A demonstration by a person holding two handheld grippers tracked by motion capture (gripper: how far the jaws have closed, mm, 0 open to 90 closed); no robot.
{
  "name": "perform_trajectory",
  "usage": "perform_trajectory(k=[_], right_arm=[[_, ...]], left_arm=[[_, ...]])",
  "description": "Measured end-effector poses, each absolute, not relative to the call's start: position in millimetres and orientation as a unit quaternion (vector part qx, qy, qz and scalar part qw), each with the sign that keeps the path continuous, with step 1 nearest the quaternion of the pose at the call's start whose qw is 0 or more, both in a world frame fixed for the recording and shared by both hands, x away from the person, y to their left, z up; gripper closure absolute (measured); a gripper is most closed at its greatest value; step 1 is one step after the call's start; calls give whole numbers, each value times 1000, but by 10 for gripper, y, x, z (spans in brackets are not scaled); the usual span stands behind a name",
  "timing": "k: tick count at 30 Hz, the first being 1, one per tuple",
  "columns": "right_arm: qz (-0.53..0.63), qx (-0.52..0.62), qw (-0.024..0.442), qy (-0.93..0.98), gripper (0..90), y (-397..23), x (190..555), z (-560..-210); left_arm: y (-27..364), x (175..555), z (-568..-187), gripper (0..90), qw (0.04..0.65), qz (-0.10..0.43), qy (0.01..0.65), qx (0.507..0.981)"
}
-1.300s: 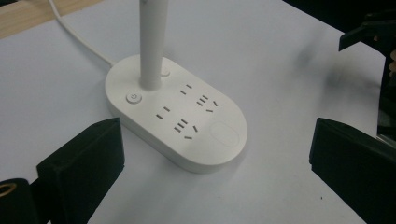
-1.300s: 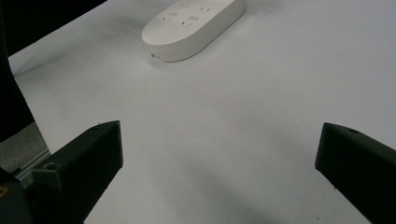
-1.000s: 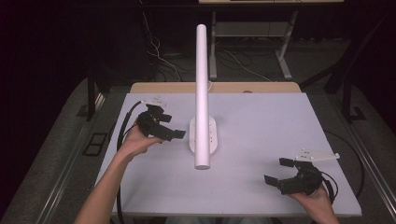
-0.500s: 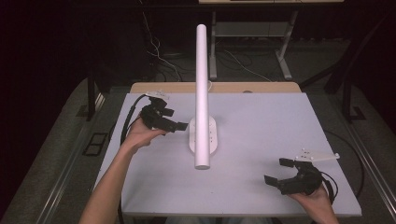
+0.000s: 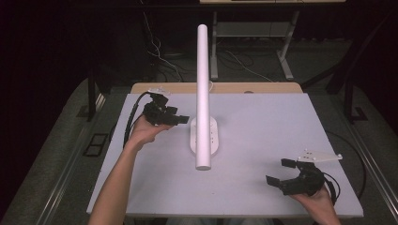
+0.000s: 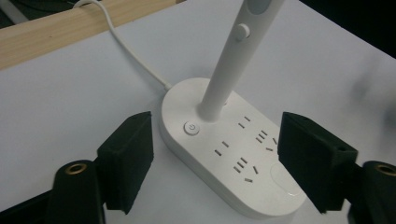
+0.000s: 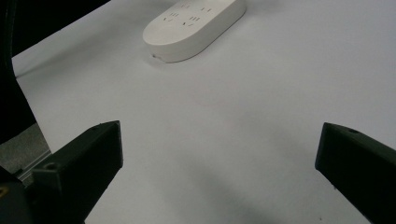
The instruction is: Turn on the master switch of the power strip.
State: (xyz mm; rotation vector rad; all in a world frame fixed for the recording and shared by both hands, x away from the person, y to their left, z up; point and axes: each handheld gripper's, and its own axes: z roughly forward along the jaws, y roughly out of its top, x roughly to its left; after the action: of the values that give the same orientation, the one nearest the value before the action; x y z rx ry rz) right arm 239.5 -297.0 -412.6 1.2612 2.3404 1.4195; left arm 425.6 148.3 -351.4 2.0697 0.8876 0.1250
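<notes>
now both spread wide: left gripper (image 6: 215, 158) flanks lamp base (image 6: 224, 149) (untouched), right gripper (image 5: 286, 174) apart.

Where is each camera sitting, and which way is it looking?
High view: above the person's side, looking forward and down on the table; both forearms, the left tool and the right tool show.
Left gripper view: rides on the left tool, looking along its open black jaws at the lamp base.
Right gripper view: rides on the right tool, looking low across the table; its open jaws show.
Shared: all three views show the white lamp base.
</notes>
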Motion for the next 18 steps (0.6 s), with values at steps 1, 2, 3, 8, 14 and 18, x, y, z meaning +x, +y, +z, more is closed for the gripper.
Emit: perform_trajectory(k=[1,2,3,8,14,18], right_arm=[[470,418,64,775,2,-2971,2395,-4126],[470,417,64,775,2,-2972,2396,-4126],[470,417,64,775,2,-2972,2396,-4126],[469,421,64,774,2,-2977,2397,-4132],[469,419,66,775,2,-2988,2403,-4133],[469,420,64,774,2,-2993,2403,-4132]], left_arm=[[1483,4256,-3514,290,429,50,356,829],[1481,4270,-3528,301,428,50,356,829],[1478,4283,-3542,301,427,50,357,829],[1471,4355,-3613,361,426,48,361,828],[1450,4421,-3693,412,424,41,369,826],[1429,4449,-3735,434,427,42,371,824]])
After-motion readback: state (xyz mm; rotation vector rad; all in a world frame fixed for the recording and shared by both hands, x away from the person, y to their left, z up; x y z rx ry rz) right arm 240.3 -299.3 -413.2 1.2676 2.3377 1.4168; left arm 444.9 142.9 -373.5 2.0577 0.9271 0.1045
